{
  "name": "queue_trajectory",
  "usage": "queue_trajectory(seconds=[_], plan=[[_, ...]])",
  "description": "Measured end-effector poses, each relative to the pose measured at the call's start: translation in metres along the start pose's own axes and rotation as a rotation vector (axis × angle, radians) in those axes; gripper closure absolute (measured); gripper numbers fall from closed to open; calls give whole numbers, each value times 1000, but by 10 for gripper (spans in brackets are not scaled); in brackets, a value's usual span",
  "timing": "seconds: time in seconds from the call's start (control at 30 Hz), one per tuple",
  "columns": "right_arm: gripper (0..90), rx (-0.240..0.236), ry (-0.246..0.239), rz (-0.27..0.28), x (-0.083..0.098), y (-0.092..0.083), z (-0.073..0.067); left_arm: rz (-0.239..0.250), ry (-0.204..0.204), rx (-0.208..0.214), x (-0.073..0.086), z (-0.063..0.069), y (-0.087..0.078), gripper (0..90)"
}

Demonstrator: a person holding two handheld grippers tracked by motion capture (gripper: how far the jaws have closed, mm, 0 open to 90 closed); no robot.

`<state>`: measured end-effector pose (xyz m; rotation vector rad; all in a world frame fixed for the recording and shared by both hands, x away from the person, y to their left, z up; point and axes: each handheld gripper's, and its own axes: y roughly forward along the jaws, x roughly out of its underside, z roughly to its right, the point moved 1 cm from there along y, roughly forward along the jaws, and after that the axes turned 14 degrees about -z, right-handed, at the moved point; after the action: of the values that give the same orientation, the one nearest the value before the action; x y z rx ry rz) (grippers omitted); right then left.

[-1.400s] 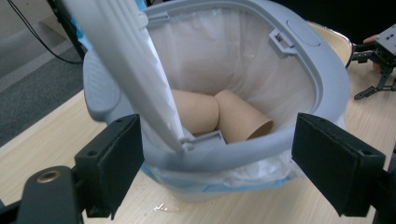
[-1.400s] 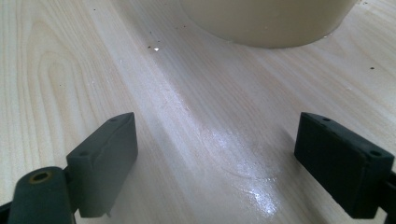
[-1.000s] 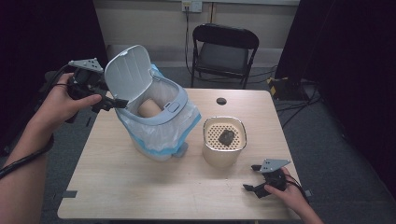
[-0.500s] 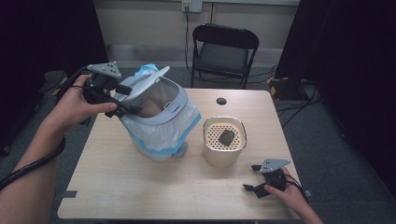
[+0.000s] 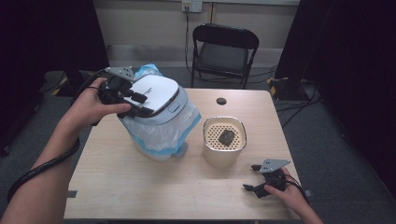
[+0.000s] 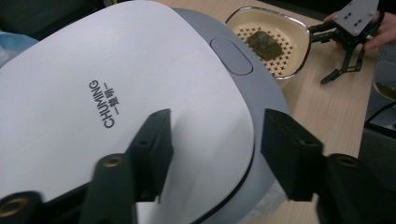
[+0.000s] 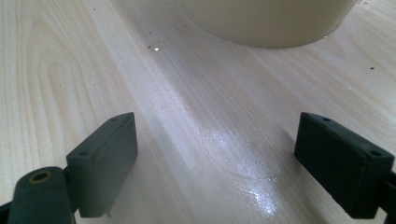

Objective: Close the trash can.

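The white bin (image 5: 156,116) stands on the table (image 5: 140,186), lid (image 6: 116,93) down, with a blue bag (image 5: 159,137) inside. Beside the bin, a cream bowl (image 5: 224,151) holds a dark lump (image 5: 227,137). The left gripper (image 5: 140,105) rests over the lid; its jaws have just been closing, nothing between them. The right gripper (image 5: 254,179) is spread wide.

Light comes from above and falls evenly on the table (image 5: 140,186), while the room around it stays dark. In the right gripper view a bright glare patch shines on the wood. The near claw parts look soft. The high view is a little grainy.
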<state>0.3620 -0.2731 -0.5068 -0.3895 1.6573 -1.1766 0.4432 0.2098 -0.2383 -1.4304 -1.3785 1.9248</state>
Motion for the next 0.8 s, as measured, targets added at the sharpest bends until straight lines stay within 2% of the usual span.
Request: queue_trajectory(seconds=[0.1,0.2,0.3,0.5,0.53,0.6,0.63,0.7,0.77,0.8], plan=[[130,0,0,0,0,0,0,1,-22,10,0,-4,3,531],[130,0,0,0,0,0,0,5,-42,1,-2,-6,4,600],[129,0,0,0,0,0,0,5,-66,-14,-6,-8,6,620],[129,0,0,0,0,0,0,-6,-56,-55,-15,-8,12,632],[129,0,0,0,0,0,0,5,-71,-55,-16,-8,13,641],[129,0,0,0,0,0,0,7,-69,-61,-15,-9,14,660],[129,0,0,0,0,0,0,9,-96,-56,-14,-9,16,667],[129,1,-2,1,0,0,0,33,-97,-64,-12,-9,17,694],[129,0,-2,1,0,0,0,34,-85,-75,-11,-8,16,693],[129,0,-2,1,0,0,0,44,-93,-66,-12,-7,17,674]])
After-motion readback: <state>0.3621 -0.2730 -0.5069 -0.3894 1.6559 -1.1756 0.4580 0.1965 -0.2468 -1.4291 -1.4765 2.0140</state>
